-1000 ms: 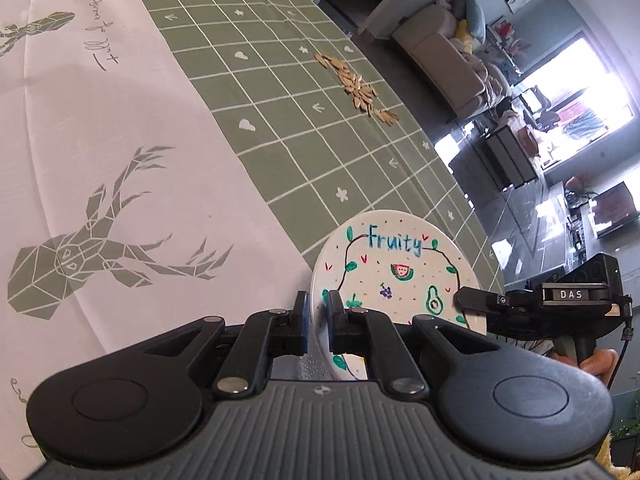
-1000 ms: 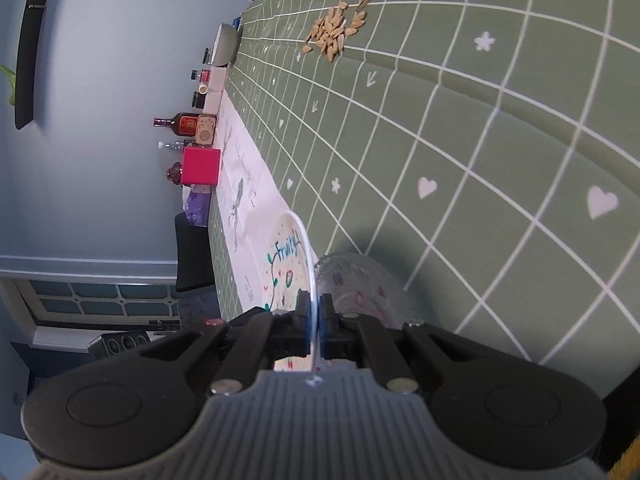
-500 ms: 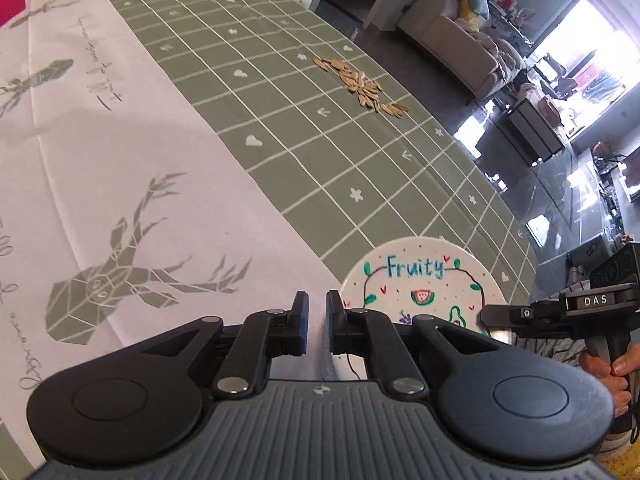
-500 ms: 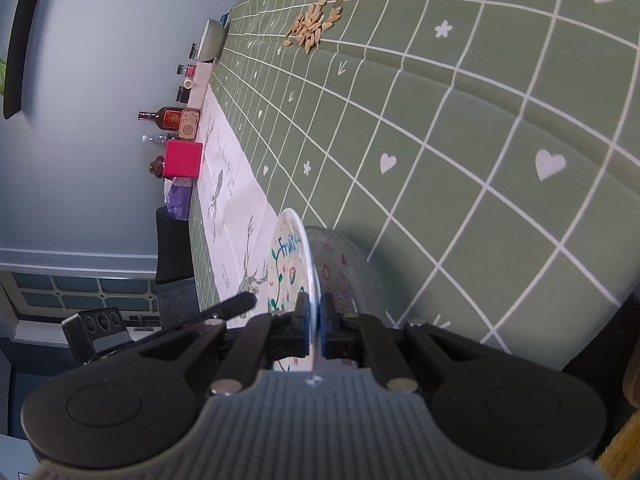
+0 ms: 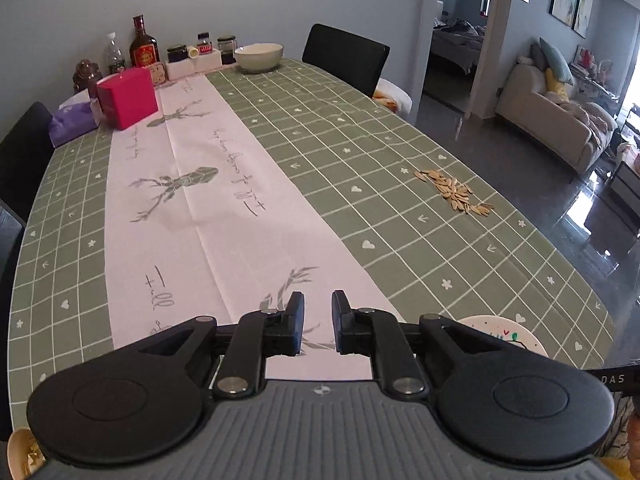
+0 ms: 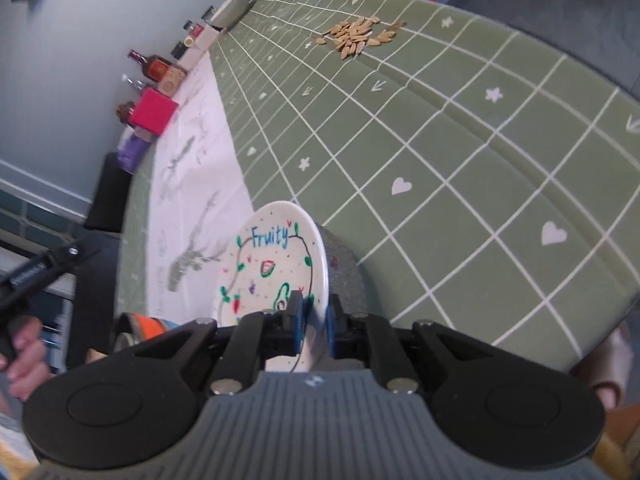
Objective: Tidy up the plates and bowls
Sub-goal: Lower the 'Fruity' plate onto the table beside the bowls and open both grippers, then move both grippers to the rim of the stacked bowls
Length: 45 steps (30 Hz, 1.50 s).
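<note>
A white plate point(image 6: 276, 264) with "Fruity" lettering and fruit drawings is held tilted above the near table edge. My right gripper point(image 6: 316, 318) is shut on its near rim. The plate's edge also shows in the left wrist view point(image 5: 504, 336), low at the right. My left gripper point(image 5: 318, 322) is open a little and empty, raised over the white table runner point(image 5: 208, 216). A pale bowl point(image 5: 259, 56) stands at the far end of the table. An orange-rimmed bowl point(image 6: 140, 330) peeks out low at the left in the right wrist view.
A pile of seeds point(image 5: 452, 194) lies on the green checked tablecloth point(image 5: 380, 184) near the right edge. A pink box point(image 5: 127, 98), bottles point(image 5: 143, 46) and jars stand at the far end. Black chairs point(image 5: 344, 58) stand around the table.
My left gripper let go of the plate, pulled back and lifted, now looking down the whole table. My right gripper kept its hold and turned the plate so its face shows.
</note>
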Tool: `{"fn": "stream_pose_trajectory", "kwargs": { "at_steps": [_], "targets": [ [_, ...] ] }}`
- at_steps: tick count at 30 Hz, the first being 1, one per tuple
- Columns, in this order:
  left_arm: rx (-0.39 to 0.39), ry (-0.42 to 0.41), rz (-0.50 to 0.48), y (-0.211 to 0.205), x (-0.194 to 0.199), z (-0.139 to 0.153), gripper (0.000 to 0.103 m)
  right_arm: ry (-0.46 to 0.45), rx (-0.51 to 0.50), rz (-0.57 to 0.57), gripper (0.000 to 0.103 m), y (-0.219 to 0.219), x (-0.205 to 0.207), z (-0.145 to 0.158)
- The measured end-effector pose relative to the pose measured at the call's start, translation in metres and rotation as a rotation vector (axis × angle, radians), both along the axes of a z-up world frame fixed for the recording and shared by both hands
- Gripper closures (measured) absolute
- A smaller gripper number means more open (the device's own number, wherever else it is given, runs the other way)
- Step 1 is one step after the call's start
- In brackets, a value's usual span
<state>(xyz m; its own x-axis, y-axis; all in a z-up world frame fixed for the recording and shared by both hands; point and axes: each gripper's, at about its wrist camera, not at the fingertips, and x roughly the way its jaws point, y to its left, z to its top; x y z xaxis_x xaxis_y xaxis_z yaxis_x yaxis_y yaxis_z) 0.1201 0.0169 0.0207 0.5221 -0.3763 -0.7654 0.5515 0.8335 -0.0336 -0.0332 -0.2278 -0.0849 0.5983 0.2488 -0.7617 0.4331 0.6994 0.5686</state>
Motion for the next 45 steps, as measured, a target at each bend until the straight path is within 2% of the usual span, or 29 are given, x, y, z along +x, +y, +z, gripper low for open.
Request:
{"fn": "stream_pose_trajectory", "kwargs": {
  "at_steps": [3,6,10,15,18,23,24,26,30,35,37,39,42,45],
  "targets": [
    [0.001,0.039,-0.002,0.000,0.003,-0.007,0.087,0.019,-0.052,0.012,0.087,0.005,0.002,0.004],
    [0.035,0.072,0.004,0.001,0.003,-0.016,0.087,0.041,-0.035,0.001,0.087,0.002,0.002,0.004],
    [0.085,0.065,0.023,0.008,0.002,-0.027,0.087,0.066,-0.027,-0.006,0.087,0.000,0.004,0.008],
    [0.063,0.122,0.062,0.020,0.010,-0.030,0.087,0.087,-0.040,0.023,0.069,0.007,0.016,0.015],
    [0.019,0.162,0.071,0.026,0.013,-0.026,0.087,0.104,-0.044,0.025,0.061,0.009,0.020,0.017],
    [-0.017,0.177,0.058,0.025,0.009,-0.019,0.087,0.139,-0.099,0.071,0.050,0.022,0.029,0.023],
    [-0.021,0.176,0.053,0.025,0.007,-0.018,0.087,0.141,-0.106,0.081,0.039,0.024,0.031,0.025],
    [-0.025,0.175,0.038,0.023,0.005,-0.017,0.087,0.136,-0.136,0.077,0.028,0.025,0.031,0.030],
    [-0.029,0.166,0.031,0.022,0.003,-0.015,0.087,0.127,-0.118,0.063,0.029,0.019,0.034,0.034],
    [-0.008,0.143,0.050,0.022,0.001,-0.013,0.086,0.137,-0.158,0.050,0.029,0.018,0.031,0.034],
    [-0.006,0.136,0.052,0.022,-0.001,-0.011,0.083,0.136,-0.175,0.062,0.025,0.018,0.031,0.034],
    [0.000,0.115,0.053,0.021,-0.004,-0.008,0.081,0.130,-0.226,0.075,0.016,0.022,0.030,0.037],
    [0.014,0.082,0.042,0.016,-0.011,-0.004,0.076,0.111,-0.294,0.105,0.010,0.029,0.031,0.042],
    [0.022,0.062,0.038,0.011,-0.017,-0.004,0.074,0.092,-0.317,0.109,0.004,0.030,0.032,0.044]
  ]
}}
